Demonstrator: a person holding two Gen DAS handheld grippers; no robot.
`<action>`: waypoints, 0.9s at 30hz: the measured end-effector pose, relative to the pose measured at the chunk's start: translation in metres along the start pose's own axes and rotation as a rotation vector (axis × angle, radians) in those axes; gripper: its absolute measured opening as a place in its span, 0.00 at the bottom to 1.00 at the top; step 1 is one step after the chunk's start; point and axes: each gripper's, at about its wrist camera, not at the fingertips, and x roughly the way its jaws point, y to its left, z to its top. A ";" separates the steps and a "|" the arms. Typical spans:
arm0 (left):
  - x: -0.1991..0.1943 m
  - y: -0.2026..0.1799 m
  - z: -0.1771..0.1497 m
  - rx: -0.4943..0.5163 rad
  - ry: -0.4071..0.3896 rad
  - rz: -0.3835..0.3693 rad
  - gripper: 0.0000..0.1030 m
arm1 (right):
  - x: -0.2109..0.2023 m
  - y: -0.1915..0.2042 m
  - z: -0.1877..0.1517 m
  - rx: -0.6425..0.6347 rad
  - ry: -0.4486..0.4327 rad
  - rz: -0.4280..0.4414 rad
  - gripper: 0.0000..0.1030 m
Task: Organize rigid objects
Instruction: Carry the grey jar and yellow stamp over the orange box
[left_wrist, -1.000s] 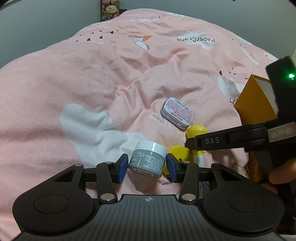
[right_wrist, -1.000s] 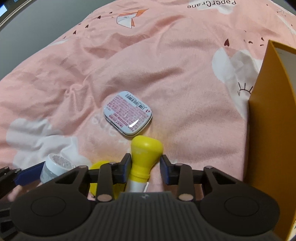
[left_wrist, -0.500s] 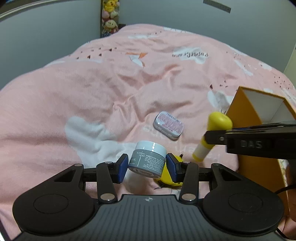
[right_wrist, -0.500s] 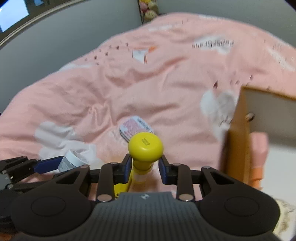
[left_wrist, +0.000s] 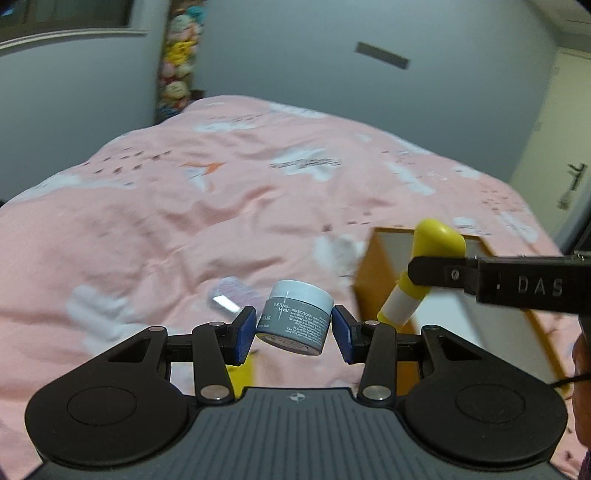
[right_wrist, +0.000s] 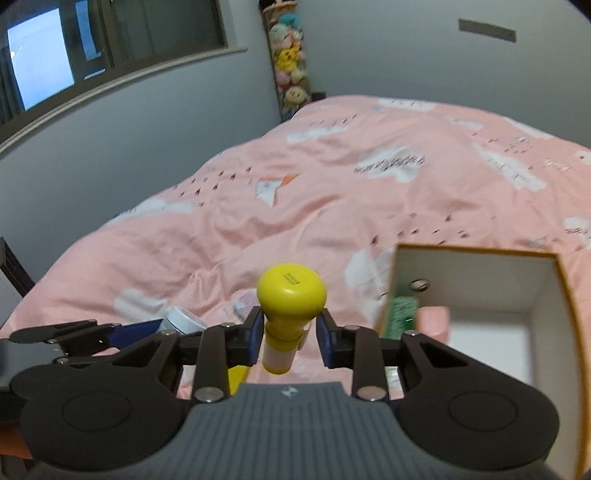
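My left gripper (left_wrist: 294, 328) is shut on a small grey jar (left_wrist: 295, 317) with a pale lid, held tilted above the pink bedspread. My right gripper (right_wrist: 288, 332) is shut on a yellow-capped bottle (right_wrist: 290, 306) with a white band; it also shows in the left wrist view (left_wrist: 424, 266), lifted beside the orange box (left_wrist: 373, 273). The box is open with a white inside (right_wrist: 480, 295) and holds a green item (right_wrist: 402, 314) and a pink item (right_wrist: 434, 321). A pink tin (left_wrist: 232, 295) lies on the bed.
The pink bedspread (left_wrist: 184, 229) covers the bed. A yellow object (left_wrist: 242, 369) lies under my left gripper, mostly hidden. Stuffed toys (right_wrist: 290, 77) hang in the far corner. A window (right_wrist: 40, 77) is at the left wall.
Both grippers have risen higher off the bed with the jar and the bottle. The right gripper has moved toward the open orange box, whose inside now shows.
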 end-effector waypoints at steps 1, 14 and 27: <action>0.000 -0.007 0.001 0.004 -0.002 -0.022 0.50 | -0.009 -0.006 0.002 0.003 -0.013 -0.012 0.29; 0.023 -0.093 0.015 0.113 0.039 -0.248 0.50 | -0.046 -0.098 -0.010 0.030 0.086 -0.219 0.29; 0.093 -0.150 0.014 0.159 0.149 -0.303 0.49 | 0.003 -0.150 -0.034 -0.094 0.304 -0.343 0.29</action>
